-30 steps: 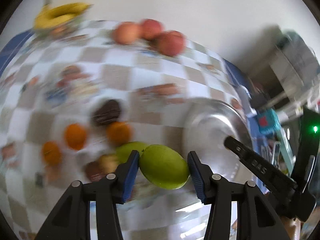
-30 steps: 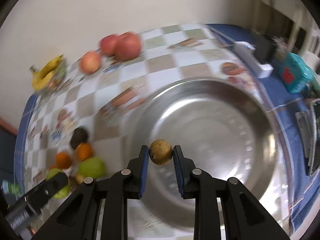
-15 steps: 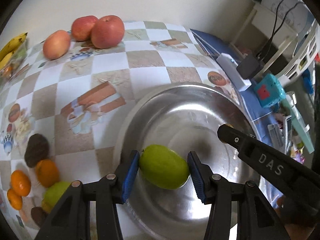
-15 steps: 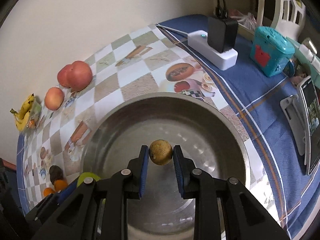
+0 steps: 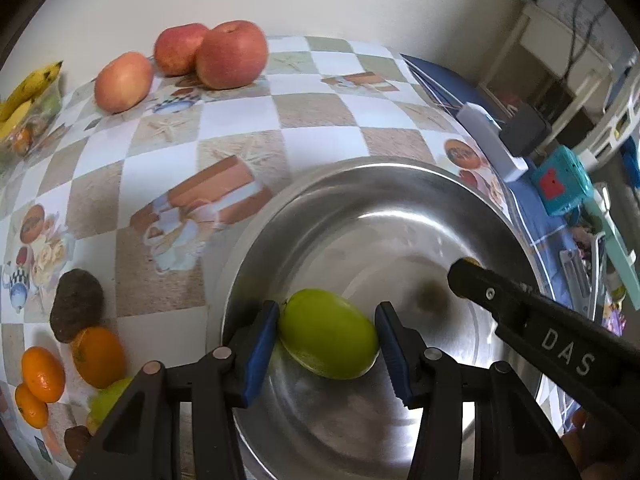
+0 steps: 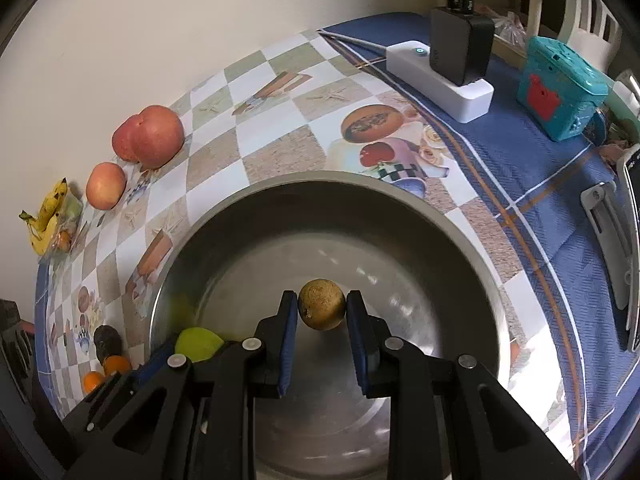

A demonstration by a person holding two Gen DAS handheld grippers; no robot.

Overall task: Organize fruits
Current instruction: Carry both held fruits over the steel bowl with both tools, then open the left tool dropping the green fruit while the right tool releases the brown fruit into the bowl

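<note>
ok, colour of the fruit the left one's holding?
Yellow-green fruit, clearest in the left wrist view.

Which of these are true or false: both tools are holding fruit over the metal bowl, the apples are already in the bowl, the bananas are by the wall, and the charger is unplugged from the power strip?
1. Both tools hold fruit over the bowl. True: the left tool is shut on the green fruit, the right tool on the small brown fruit, both above the metal bowl.
2. The apples are already in the bowl. False: the three apples sit on the checkered tablecloth near the wall.
3. The bananas are by the wall. True: the bananas lie at the table's far left edge.
4. The charger is unplugged. False: the black charger sits plugged into the white power strip.
</note>
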